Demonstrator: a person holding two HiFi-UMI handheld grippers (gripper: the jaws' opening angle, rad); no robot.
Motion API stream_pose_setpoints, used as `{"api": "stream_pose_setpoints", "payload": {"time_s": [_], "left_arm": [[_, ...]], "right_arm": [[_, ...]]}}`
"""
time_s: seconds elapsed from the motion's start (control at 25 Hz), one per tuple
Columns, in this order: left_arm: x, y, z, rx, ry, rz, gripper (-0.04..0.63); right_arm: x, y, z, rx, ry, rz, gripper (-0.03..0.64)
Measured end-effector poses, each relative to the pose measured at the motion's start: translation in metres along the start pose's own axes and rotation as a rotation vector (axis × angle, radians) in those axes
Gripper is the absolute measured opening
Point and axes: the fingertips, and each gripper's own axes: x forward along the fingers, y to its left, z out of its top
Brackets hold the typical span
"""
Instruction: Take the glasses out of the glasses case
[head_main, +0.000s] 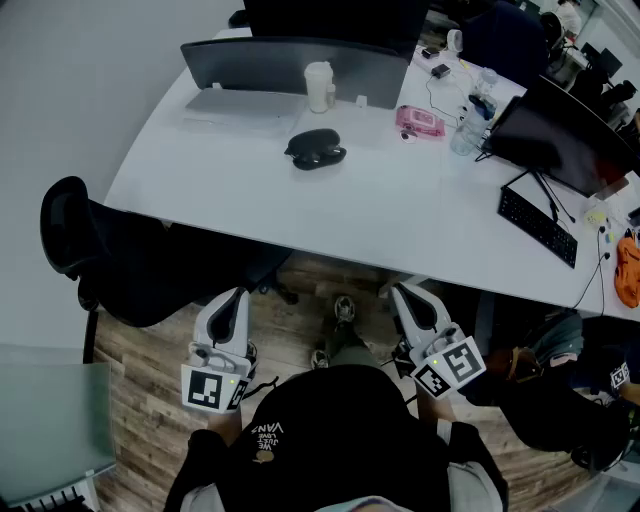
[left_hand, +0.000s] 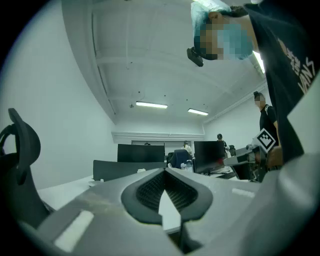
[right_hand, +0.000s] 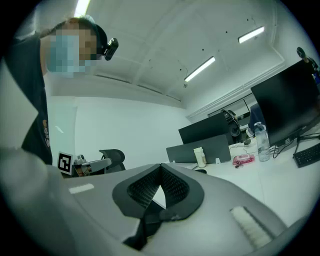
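A black oval glasses case (head_main: 316, 148) lies closed on the white table (head_main: 400, 210), toward its far side. No glasses show outside it. Both grippers hang low in front of the person, below the table's near edge and well short of the case. My left gripper (head_main: 235, 298) points up toward the table, its jaws shut together on nothing. My right gripper (head_main: 402, 292) is likewise shut and empty. In the left gripper view the left gripper (left_hand: 164, 172) has its tips meeting; the right gripper (right_hand: 160, 167) shows the same in the right gripper view.
A grey divider (head_main: 290, 62), a white cup (head_main: 319, 87), a pink object (head_main: 420, 121) and a water bottle (head_main: 468, 125) stand behind the case. A monitor (head_main: 560, 145) and keyboard (head_main: 538, 225) are at the right. A black chair (head_main: 75, 235) sits at the left.
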Motion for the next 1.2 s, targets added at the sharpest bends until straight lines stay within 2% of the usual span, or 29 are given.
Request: {"api": "stream_pose_setpoints", "payload": {"time_s": [0.32,0.64,1.2], "left_arm": [[-0.01,-0.002,0.004,0.001,-0.017,0.017,0.002],[-0.004,0.001,0.002,-0.012,-0.004,0.014,0.002],[0.067,0.022,-0.007,-0.043,0.023,0.005,0.002]], "right_arm": [[-0.001,0.007,0.001,-0.007,-0.008,0.021,0.0],[0.005,0.003,0.004,0.052,-0.03,0.041,0.002],[0.055,-0.047,0.016,0.089,-0.012,0.051,0.002]]}}
